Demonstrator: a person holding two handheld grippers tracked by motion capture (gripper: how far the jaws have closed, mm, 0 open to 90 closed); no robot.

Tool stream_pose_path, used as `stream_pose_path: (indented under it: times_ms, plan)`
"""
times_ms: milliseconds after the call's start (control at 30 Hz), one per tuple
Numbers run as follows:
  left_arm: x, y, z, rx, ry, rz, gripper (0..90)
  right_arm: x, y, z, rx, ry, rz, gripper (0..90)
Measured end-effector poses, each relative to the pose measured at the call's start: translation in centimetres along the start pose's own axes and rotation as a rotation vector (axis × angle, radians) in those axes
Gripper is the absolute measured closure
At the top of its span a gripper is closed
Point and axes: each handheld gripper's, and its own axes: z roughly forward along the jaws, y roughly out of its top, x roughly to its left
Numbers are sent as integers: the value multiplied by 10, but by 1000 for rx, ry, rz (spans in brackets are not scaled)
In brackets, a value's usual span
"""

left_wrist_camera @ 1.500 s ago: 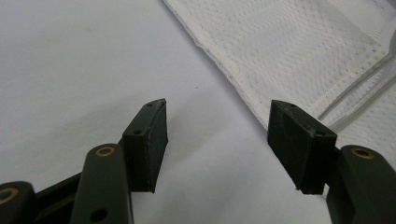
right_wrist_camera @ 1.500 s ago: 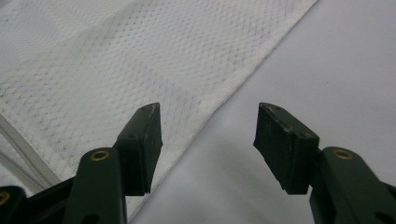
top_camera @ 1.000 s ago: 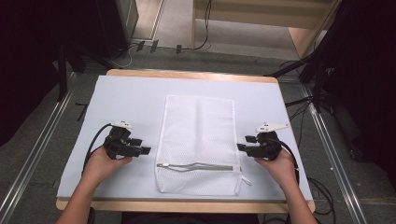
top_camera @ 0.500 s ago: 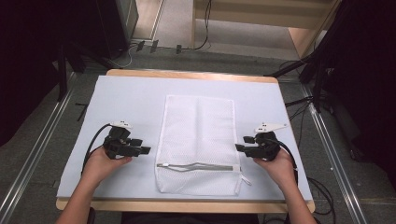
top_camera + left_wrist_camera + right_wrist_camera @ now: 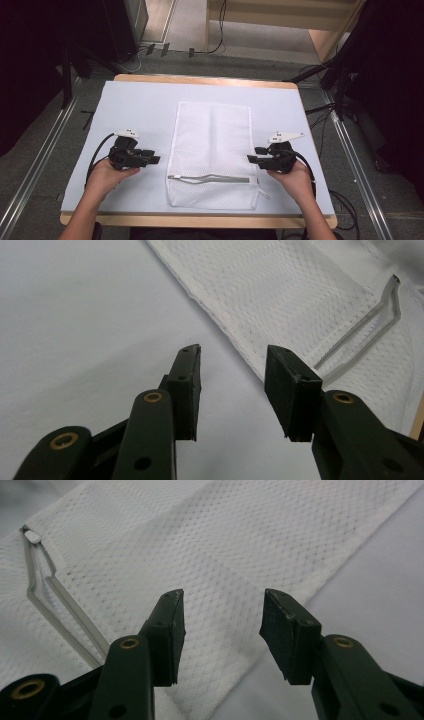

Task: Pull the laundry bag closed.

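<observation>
A white mesh laundry bag (image 5: pixel 212 150) lies flat in the middle of the table, its grey zipper (image 5: pixel 210 178) running across near the front end and partly open. My left gripper (image 5: pixel 153 155) stands open just left of the bag's left edge. In the left gripper view the bag's hem (image 5: pixel 227 332) runs just past the open fingertips (image 5: pixel 187 372). My right gripper (image 5: pixel 252 154) stands open at the bag's right edge. The right gripper view has the mesh (image 5: pixel 220 555) and the zipper pull (image 5: pixel 32 536) beyond the spread fingertips (image 5: pixel 287 625).
A pale blue mat (image 5: pixel 140 107) covers the wooden table (image 5: pixel 200 80). The table's front edge (image 5: pixel 200 220) lies close below the bag. Cables trail on the floor to the right (image 5: pixel 345 200), and dark stands rise at both sides.
The right gripper has crept a little left, toward the bag's right edge. The left gripper and the bag have held still.
</observation>
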Motion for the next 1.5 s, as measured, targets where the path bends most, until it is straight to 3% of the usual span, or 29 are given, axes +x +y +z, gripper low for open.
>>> stream_pose_path:
  times_ms: [133,233,533,833,1000,1233,1500]
  plan:
    - [-1,0,0,23,6,-5,586,4,3,1,-10,9,-12,547]
    - [3,0,1,52,-8,-83,533,8,5,2,-8,18,-13,553]
    - [2,-2,-4,21,5,-64,557,19,10,9,-1,52,-38,569]
    - [-5,-2,-7,20,-20,-70,714,32,15,16,14,84,-69,595]
    - [-5,-3,-6,35,-20,-45,702,39,18,21,27,103,-85,605]
    - [-5,-4,-8,24,-31,-46,702,48,23,27,30,131,-105,632]
    - [-7,-4,-4,29,-33,-14,637,63,29,38,33,156,-123,644]
